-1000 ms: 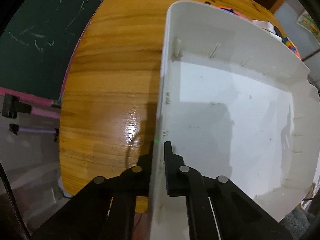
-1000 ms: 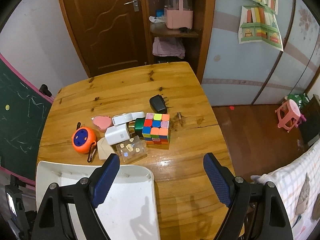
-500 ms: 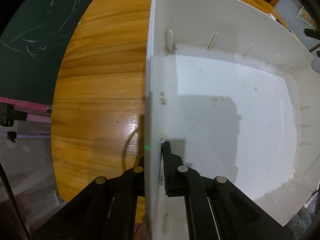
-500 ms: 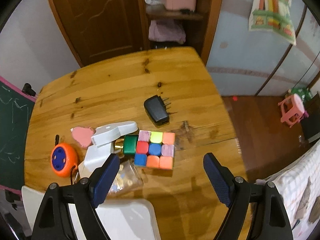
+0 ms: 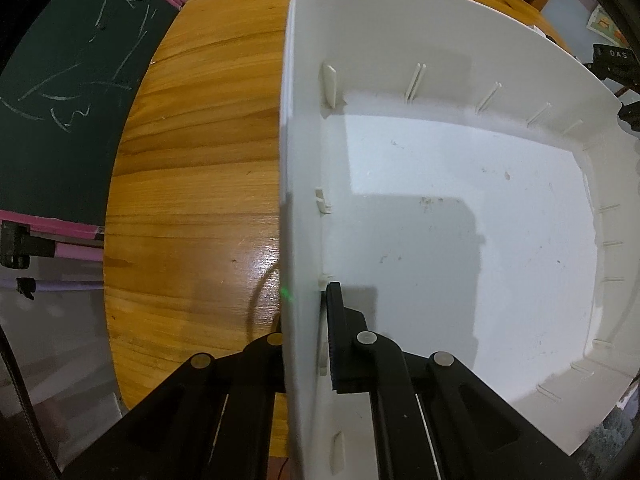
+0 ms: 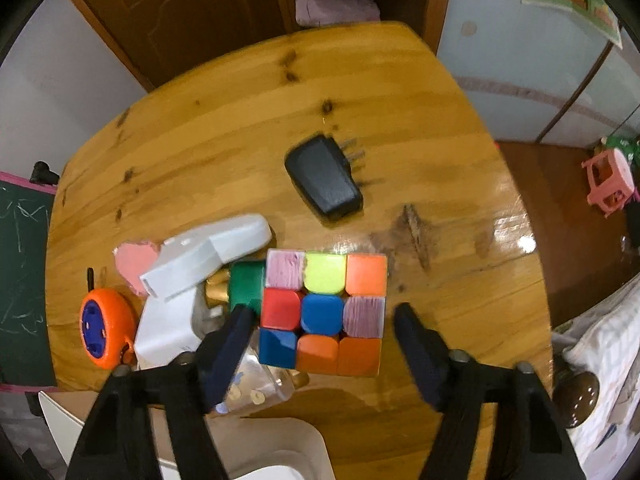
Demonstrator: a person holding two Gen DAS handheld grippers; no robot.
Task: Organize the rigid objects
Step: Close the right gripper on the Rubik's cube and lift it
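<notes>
My left gripper [image 5: 306, 300] was clamped on the side wall of the white plastic bin [image 5: 460, 240], which filled the right of its frame on the round wooden table [image 5: 192, 184]. My right gripper [image 6: 324, 320] had just been closing, its blue-padded jaws apart on either side of the multicoloured puzzle cube [image 6: 324, 312] at centre frame, not visibly pressing it. A black plug adapter [image 6: 324, 180] lay just above the cube.

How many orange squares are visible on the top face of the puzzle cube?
3 on the puzzle cube: one at the far right corner, two side by side in the near row, middle and right. Other faces are mostly hidden.
</notes>
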